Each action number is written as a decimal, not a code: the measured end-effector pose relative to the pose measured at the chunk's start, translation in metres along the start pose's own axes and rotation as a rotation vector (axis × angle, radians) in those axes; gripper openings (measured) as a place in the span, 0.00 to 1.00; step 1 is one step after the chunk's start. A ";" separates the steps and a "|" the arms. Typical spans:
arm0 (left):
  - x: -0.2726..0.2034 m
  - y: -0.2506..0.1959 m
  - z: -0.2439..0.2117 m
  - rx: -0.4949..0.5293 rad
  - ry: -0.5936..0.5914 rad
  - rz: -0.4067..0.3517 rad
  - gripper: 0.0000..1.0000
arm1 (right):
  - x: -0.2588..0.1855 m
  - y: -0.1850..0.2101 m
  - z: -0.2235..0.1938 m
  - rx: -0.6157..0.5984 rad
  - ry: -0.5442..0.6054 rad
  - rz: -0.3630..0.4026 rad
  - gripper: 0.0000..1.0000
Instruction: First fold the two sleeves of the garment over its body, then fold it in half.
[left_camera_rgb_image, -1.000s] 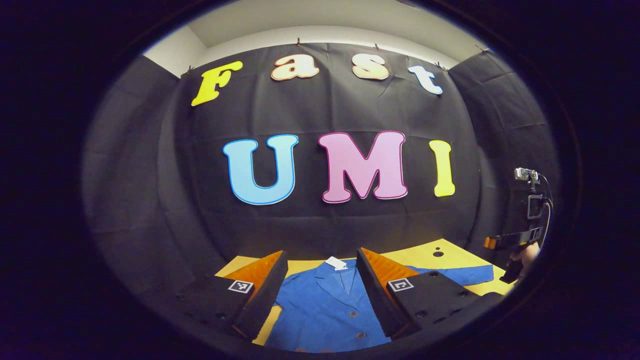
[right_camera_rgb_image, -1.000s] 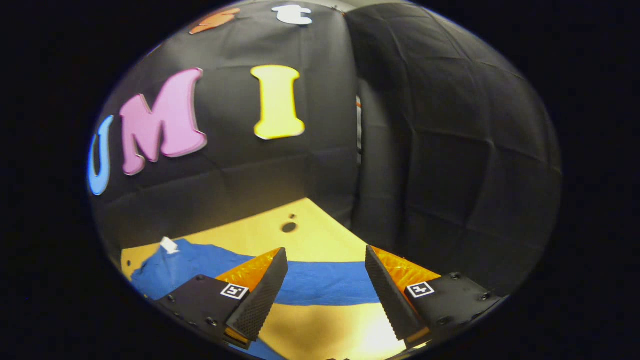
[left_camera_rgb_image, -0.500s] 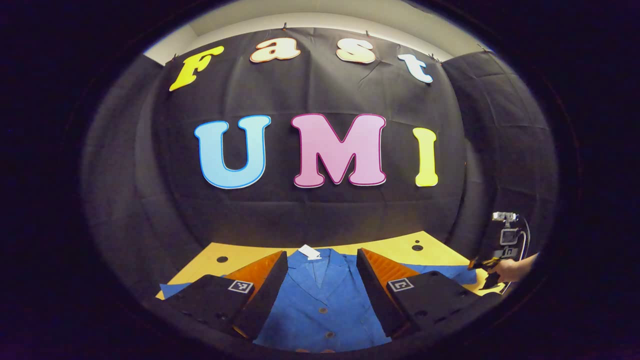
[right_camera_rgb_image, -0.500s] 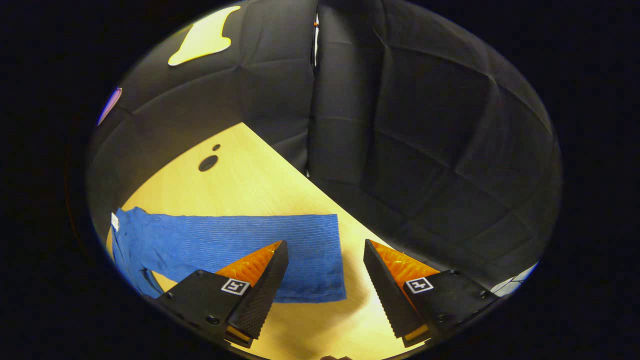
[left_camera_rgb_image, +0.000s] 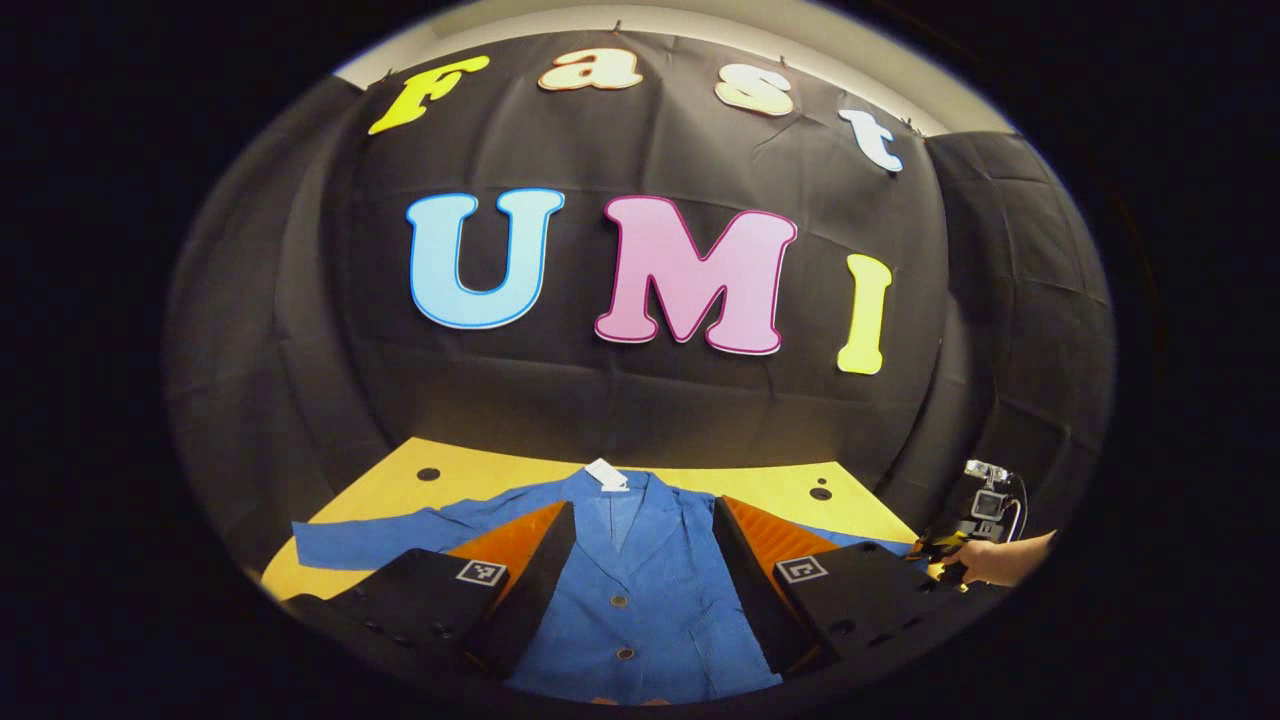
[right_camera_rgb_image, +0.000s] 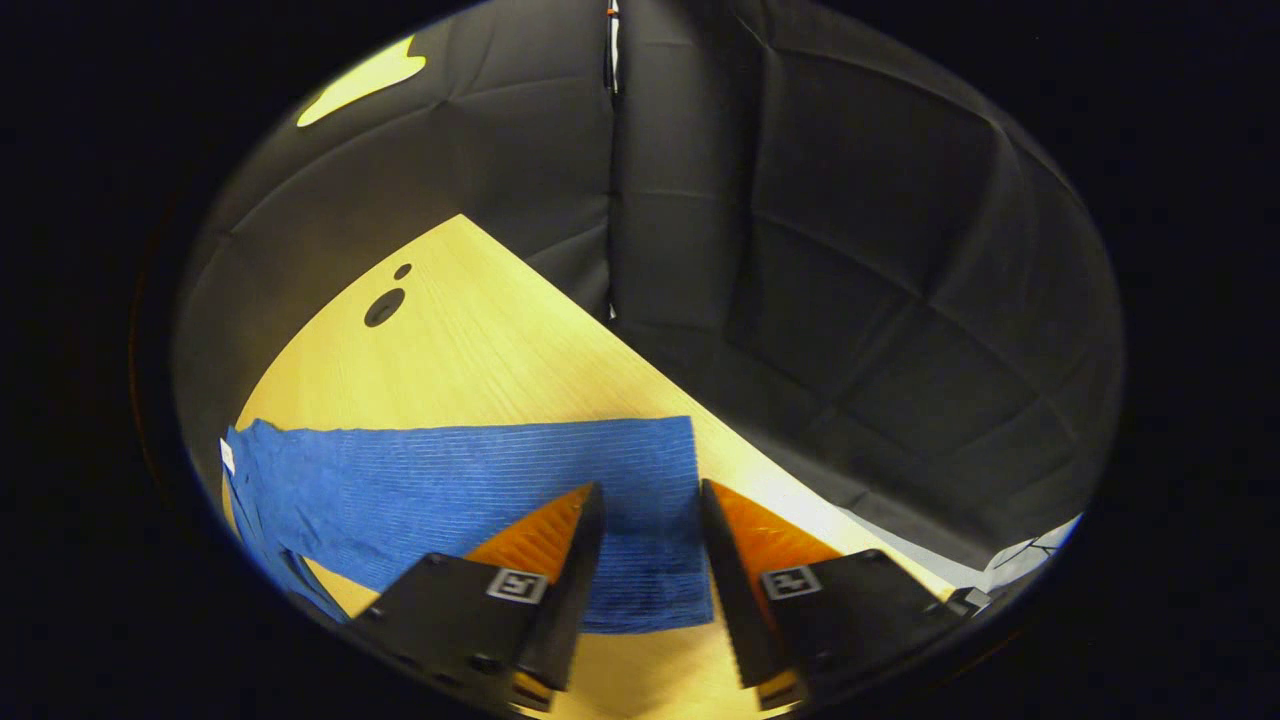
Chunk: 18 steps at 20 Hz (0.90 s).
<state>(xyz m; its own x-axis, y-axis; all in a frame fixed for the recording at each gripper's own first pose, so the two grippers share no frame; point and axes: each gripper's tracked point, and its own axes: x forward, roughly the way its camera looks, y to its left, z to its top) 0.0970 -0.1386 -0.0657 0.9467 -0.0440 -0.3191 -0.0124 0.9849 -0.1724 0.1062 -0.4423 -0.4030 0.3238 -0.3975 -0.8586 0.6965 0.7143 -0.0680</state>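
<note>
Garment (left_camera_rgb_image: 640, 590) flat on bench (right_camera_rgb_image: 480, 350) — left tool (left_camera_rgb_image: 640, 575) wide open above its front; right tool (right_camera_rgb_image: 650, 570) half-closed, straddling sleeve cuff (right_camera_rgb_image: 650, 520), gripping nothing.

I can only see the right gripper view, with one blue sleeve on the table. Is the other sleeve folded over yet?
Observer: Not yet. In the left gripper view the other sleeve lies stretched out flat on the table.
Operator: Where's the left gripper?
Observer: The left gripper hangs open over the front of the jacket, holding nothing.
Operator: Does it have buttons?
Observer: Yes, buttons run down the middle of the front.
</note>
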 end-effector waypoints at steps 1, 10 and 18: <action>-0.002 0.001 -0.002 -0.018 0.005 -0.001 0.80 | 0.001 0.006 0.001 0.009 0.003 0.021 0.59; -0.023 0.040 -0.010 -0.062 0.017 0.071 0.80 | -0.012 0.042 -0.009 0.150 0.058 0.175 0.02; -0.048 0.087 0.005 -0.008 -0.046 0.138 0.80 | -0.111 0.197 0.027 0.045 -0.126 0.446 0.01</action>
<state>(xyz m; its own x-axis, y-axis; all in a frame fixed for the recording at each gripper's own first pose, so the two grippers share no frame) 0.0527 -0.0499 -0.0605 0.9494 0.1000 -0.2978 -0.1463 0.9796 -0.1376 0.2243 -0.2731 -0.3072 0.6718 -0.1258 -0.7300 0.4972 0.8071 0.3185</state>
